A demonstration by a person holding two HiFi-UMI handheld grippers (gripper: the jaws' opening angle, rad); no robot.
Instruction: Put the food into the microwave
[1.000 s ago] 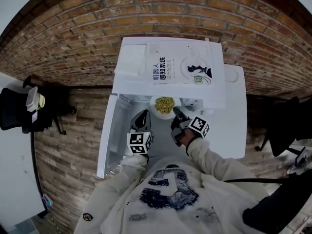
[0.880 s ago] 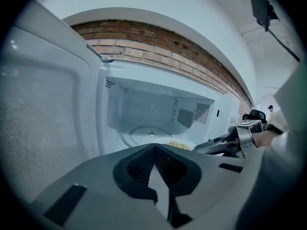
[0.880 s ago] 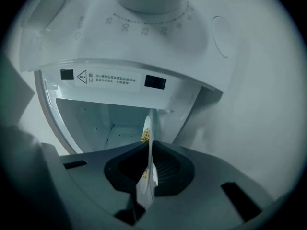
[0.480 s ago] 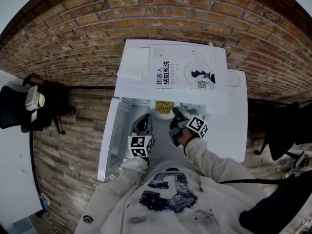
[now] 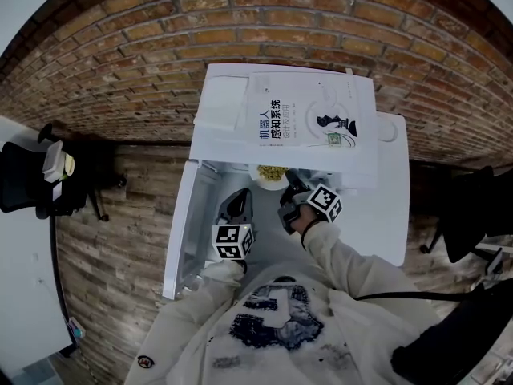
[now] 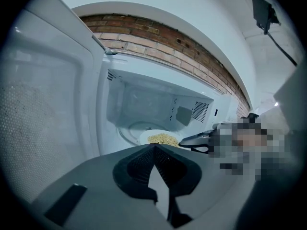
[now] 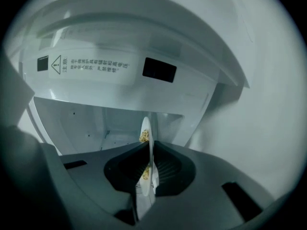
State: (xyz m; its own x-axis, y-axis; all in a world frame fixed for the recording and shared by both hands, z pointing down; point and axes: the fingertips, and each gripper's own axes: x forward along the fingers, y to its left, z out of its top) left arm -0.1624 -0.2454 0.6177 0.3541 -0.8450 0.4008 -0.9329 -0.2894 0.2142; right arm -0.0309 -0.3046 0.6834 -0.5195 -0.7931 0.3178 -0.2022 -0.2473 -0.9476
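Observation:
A white plate of yellow food (image 5: pixel 271 173) sits half inside the open white microwave (image 5: pixel 389 207), mostly hidden under its top edge in the head view. My right gripper (image 5: pixel 289 184) is shut on the plate's near rim. In the right gripper view the plate (image 7: pixel 146 145) stands edge-on between the jaws, inside the cavity mouth. The left gripper view shows the plate (image 6: pixel 160 138) over the turntable, with the right gripper (image 6: pixel 195 141) at its right side. My left gripper (image 5: pixel 238 197) hovers just left of the plate, in front of the cavity, shut and holding nothing.
The microwave door (image 5: pixel 181 224) hangs open to the left, beside my left gripper. A white book (image 5: pixel 292 123) lies on top of the microwave. A brick wall (image 5: pixel 240 30) stands behind. A black chair (image 5: pixel 32 179) is at the far left.
My right gripper has carried the plate forward into the microwave cavity; less of the food shows below the top edge now. My left gripper has moved slightly forward too.

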